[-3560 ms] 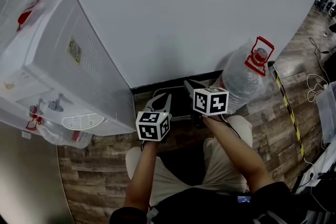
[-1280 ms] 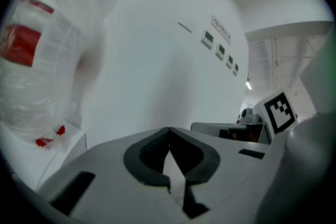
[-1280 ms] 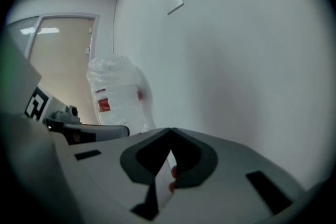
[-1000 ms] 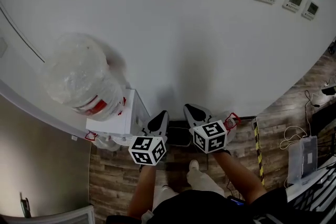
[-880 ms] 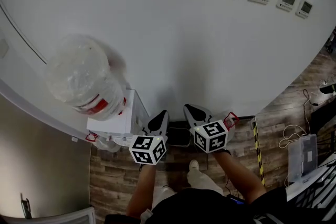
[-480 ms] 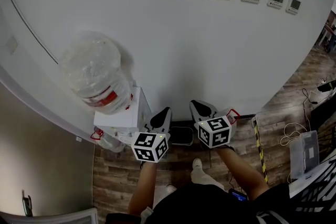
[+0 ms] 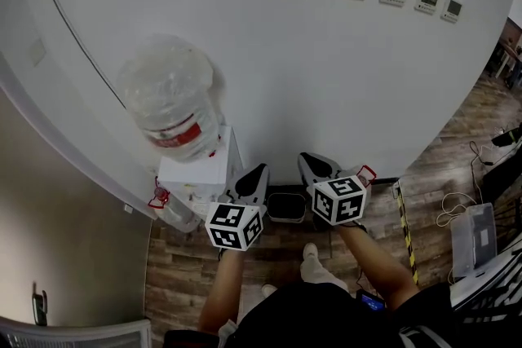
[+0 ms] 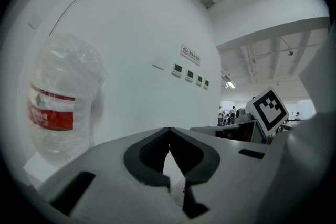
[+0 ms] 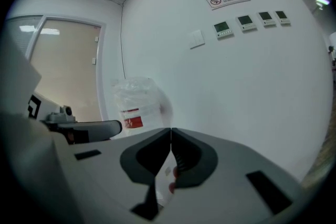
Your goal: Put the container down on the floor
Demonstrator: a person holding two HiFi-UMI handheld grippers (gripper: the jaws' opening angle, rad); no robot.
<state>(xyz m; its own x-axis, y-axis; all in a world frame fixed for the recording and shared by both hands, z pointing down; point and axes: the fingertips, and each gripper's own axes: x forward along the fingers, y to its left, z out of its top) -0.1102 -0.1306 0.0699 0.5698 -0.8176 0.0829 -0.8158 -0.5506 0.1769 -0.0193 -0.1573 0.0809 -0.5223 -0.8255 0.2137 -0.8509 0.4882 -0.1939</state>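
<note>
Left gripper (image 8: pixel 168 136): jaws closed tip to tip, nothing between them. Right gripper (image 9: pixel 171 134): same, closed and empty. Both are held side by side at waist height, pointing at the wall (image 7: pixel 269 77). Only the red handle (image 7: pixel 364 174) of the container (image 7: pixel 369 185) shows, just beside the right gripper's cube; the rest is hidden. It looks to be standing on the floor (image 7: pixel 183 273) and free of both grippers. Judgement: set-down done, release complete. Next move is only a clear retreat. A separate bottle (image 7: pixel 170 98) sits inverted on the dispenser (image 7: pixel 196 174), left.
</note>
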